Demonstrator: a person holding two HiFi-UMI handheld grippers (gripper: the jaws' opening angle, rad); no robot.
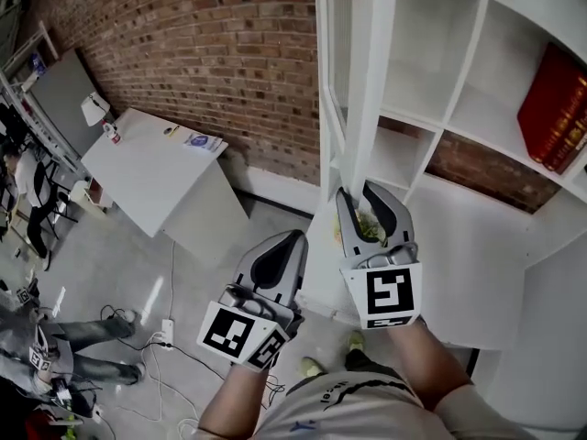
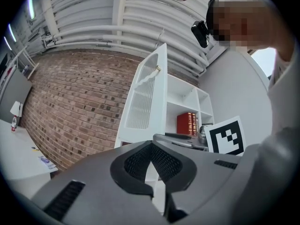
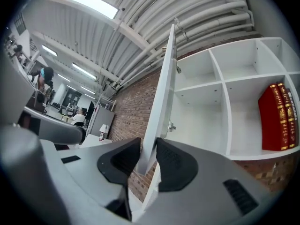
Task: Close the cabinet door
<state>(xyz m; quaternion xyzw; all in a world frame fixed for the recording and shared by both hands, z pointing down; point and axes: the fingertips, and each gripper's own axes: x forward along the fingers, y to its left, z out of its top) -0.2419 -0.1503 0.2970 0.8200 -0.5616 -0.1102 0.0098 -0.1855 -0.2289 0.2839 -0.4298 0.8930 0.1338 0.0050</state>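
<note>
The white cabinet stands with its ribbed-glass door swung out edge-on towards me. My right gripper reaches the door's lower free edge. In the right gripper view the door runs between the two dark pads, and the right gripper is shut on that edge. My left gripper hangs lower and to the left, apart from the door, shut and holding nothing. In the left gripper view the left gripper points at the door's outer face.
Red books stand on a right-hand shelf; the other compartments are bare. A brick wall runs behind. A white table with a lamp stands at the left, cables lie on the floor, and a person sits at the far left.
</note>
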